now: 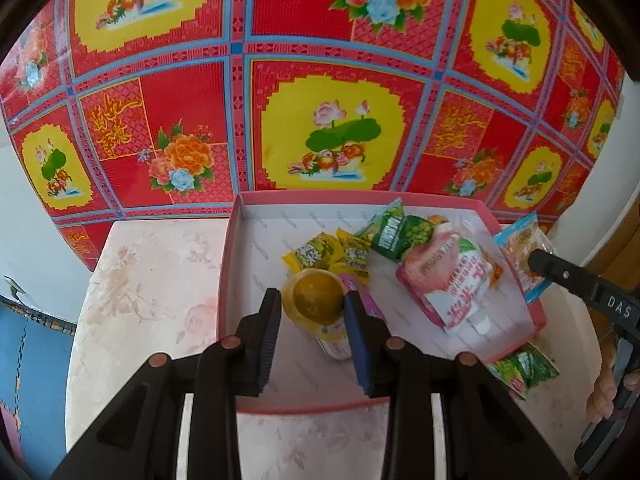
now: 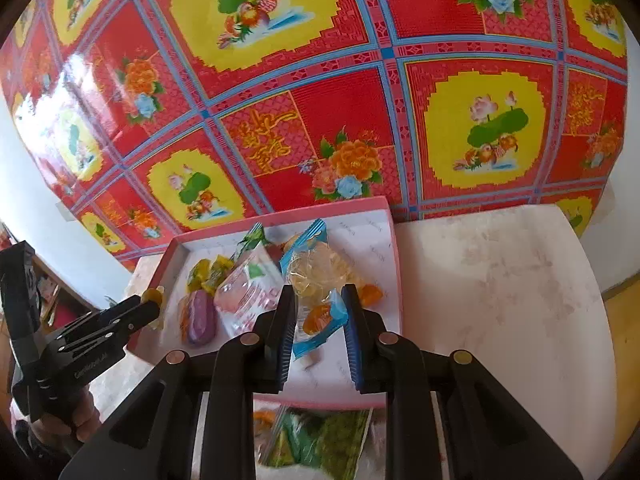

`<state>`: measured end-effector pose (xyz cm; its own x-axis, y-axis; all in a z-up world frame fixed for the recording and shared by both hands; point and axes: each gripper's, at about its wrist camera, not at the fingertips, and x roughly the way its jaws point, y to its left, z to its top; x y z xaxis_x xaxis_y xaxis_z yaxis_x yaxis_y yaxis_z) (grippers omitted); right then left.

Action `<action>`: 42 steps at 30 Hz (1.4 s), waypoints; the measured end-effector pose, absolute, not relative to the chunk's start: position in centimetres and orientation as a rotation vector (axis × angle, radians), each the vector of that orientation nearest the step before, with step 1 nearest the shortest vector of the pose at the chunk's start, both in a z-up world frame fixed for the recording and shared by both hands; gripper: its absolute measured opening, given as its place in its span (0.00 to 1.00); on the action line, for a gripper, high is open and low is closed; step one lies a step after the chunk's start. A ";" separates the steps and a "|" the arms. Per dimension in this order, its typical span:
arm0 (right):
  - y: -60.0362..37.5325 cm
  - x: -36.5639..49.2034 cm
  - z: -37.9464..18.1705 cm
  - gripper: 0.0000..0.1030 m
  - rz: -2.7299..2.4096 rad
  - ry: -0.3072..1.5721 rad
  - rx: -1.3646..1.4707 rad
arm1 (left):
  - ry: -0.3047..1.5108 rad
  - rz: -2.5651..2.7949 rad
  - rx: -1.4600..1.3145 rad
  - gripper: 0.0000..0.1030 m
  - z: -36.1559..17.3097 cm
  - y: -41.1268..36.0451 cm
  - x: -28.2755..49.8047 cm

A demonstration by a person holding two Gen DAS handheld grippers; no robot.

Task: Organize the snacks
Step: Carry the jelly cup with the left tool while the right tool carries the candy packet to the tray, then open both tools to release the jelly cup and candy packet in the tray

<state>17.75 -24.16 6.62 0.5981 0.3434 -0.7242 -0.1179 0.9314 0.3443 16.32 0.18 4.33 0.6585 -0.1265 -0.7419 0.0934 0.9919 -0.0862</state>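
- In the left wrist view, the left hand-held gripper [image 1: 312, 312] is sitting at the lower centre of the frame, its two pads clamping a small yellow jelly cup [image 1: 314, 298] from either side.
- The cup is hanging over the lower middle of a shallow pink-rimmed box [image 1: 230, 248], which is lying on a pale, marbled worktop [image 1: 152, 288].
- Inside the box, two yellow candy wrappers [image 1: 328, 254] are lying just above the cup, a green packet [image 1: 394, 232] is lying to their right, and a pink-and-white pouch [image 1: 452, 280] is lying right of centre.
- Another green packet [image 1: 524, 368] is resting on the worktop just outside the box's lower right corner.
- In the right wrist view, the right hand-held gripper [image 2: 318, 320] is filling the lower centre, its pads pinching the end of a clear snack packet with blue edges [image 2: 316, 276] over the near part of the box [image 2: 394, 280].
- A purple sweet [image 2: 200, 318] is lying in the box at centre left.
- A clear bag of mixed snacks [image 2: 316, 440] is lying at the bottom centre, below the box's near rim.
- A red, yellow and blue floral patterned sheet [image 1: 320, 80] is filling the upper half of both views behind the worktop.
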 end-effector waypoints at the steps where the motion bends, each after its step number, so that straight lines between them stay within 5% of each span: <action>1: -24.2 18.1 6.5 0.23 0.267 0.892 0.269 | 0.844 -0.121 -0.042 0.33 4.2 0.2 16.5; 27: -24.6 23.8 3.7 0.23 0.187 0.927 0.267 | 0.864 -0.117 -0.024 0.34 1.8 -0.5 18.5; 33: -24.5 23.5 4.1 0.36 0.200 0.908 0.263 | 0.866 -0.122 -0.031 0.43 2.0 -1.0 18.5; 42: -24.7 22.1 5.2 0.36 0.221 0.885 0.262 | 0.854 -0.137 -0.022 0.45 3.4 -2.2 17.3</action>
<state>22.11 -24.68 5.23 0.6145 0.2965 -0.7310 -0.0820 0.9457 0.3147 17.25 -2.16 3.37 0.6489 -0.1288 -0.7499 0.1115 0.9910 -0.0737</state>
